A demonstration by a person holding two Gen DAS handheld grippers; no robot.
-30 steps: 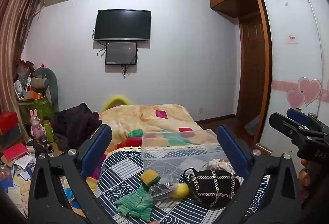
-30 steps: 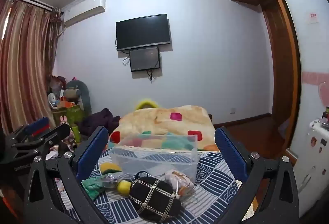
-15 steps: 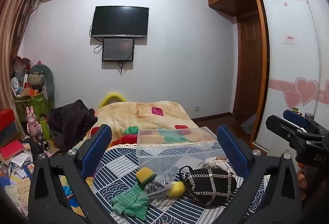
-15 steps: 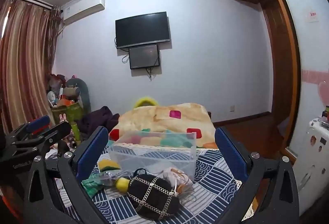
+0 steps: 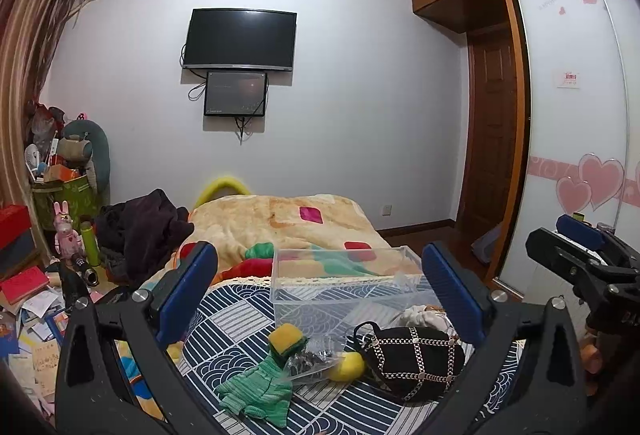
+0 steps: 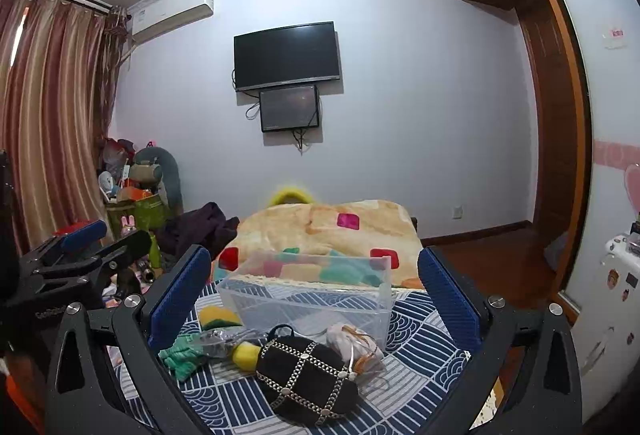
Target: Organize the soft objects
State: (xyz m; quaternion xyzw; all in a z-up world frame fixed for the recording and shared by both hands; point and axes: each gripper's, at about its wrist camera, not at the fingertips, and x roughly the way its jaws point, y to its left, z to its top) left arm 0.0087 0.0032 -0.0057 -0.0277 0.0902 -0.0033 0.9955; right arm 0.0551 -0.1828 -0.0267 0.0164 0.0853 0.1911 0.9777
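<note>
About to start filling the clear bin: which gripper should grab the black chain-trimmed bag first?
Right, probably. The black chain-trimmed bag lies centred between the open right gripper fingers; for the open left gripper it sits off toward the right finger. The clear bin is straight behind it.

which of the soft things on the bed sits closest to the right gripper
The black pouch with silver chain lattice. It lies nearest the open right gripper, in front of the clear plastic box. The green knitted cloth and yellow sponges lie farther left.

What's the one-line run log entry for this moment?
stage: approach | left gripper: open, empty | right gripper: open, empty | clear bin: empty | black bag: on bed
</note>
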